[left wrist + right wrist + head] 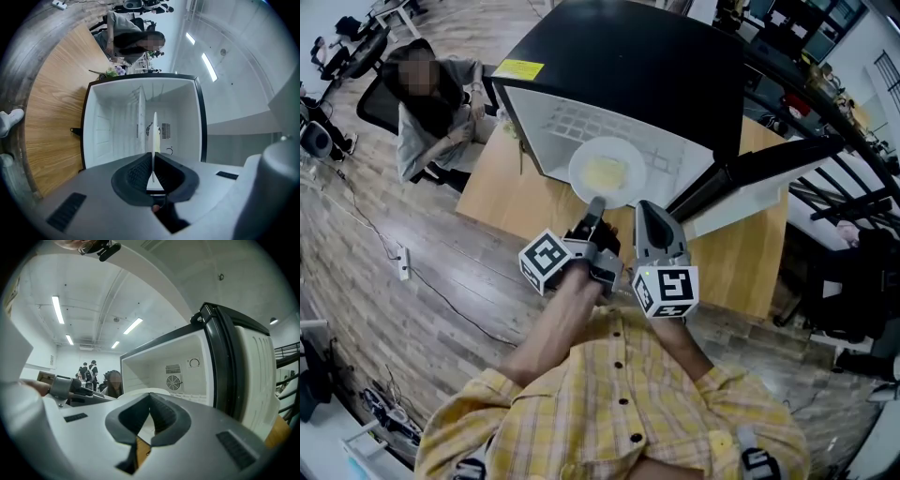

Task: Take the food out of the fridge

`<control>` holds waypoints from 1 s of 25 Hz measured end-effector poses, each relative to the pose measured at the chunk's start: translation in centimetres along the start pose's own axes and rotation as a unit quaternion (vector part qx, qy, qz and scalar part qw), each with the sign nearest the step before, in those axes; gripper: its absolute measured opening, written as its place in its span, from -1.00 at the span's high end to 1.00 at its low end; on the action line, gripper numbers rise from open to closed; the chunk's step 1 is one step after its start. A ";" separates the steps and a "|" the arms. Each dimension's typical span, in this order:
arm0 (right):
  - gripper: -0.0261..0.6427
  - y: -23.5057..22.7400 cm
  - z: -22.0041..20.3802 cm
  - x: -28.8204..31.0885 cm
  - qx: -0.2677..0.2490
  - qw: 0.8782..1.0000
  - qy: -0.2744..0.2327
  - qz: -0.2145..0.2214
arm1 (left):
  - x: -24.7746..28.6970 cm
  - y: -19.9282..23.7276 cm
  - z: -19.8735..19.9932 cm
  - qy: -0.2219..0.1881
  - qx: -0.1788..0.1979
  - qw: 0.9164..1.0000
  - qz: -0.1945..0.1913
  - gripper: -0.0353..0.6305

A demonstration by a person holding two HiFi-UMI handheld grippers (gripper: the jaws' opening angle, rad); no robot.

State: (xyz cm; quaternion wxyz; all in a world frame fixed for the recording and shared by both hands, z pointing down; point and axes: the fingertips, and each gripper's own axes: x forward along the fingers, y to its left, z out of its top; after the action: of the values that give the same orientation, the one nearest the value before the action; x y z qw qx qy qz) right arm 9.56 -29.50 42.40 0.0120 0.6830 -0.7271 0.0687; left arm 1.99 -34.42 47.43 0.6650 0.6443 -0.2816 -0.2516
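Note:
A white plate (607, 172) with pale yellow food (606, 171) on it hovers in front of the open black fridge (628, 66), just outside its white interior. My left gripper (597, 204) is shut on the plate's near rim. In the left gripper view the plate (153, 136) shows edge-on, clamped between the jaws of the left gripper (153, 165). My right gripper (649, 210) sits just right of the plate, shut on nothing. In the right gripper view the right gripper (150, 400) has its jaws meeting at the tips, with the fridge cavity (178, 362) beyond.
The fridge stands on a wooden table (511, 202). Its door (769, 173) hangs open to the right. A person (431, 98) sits at the table's far left corner. Cables lie on the wood floor (412, 272) at left.

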 end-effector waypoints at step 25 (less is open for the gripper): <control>0.90 0.4 -0.1 -1.5 -0.011 1.000 0.001 0.014 | -2.2 -0.2 -0.5 -0.029 0.000 1.000 -0.007 0.83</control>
State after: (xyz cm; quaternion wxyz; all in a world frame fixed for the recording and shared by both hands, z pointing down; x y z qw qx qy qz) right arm 9.26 -27.98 42.27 0.0195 0.6728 -0.7370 0.0614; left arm 0.77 -32.49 47.16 0.6550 0.6384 -0.2964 -0.2749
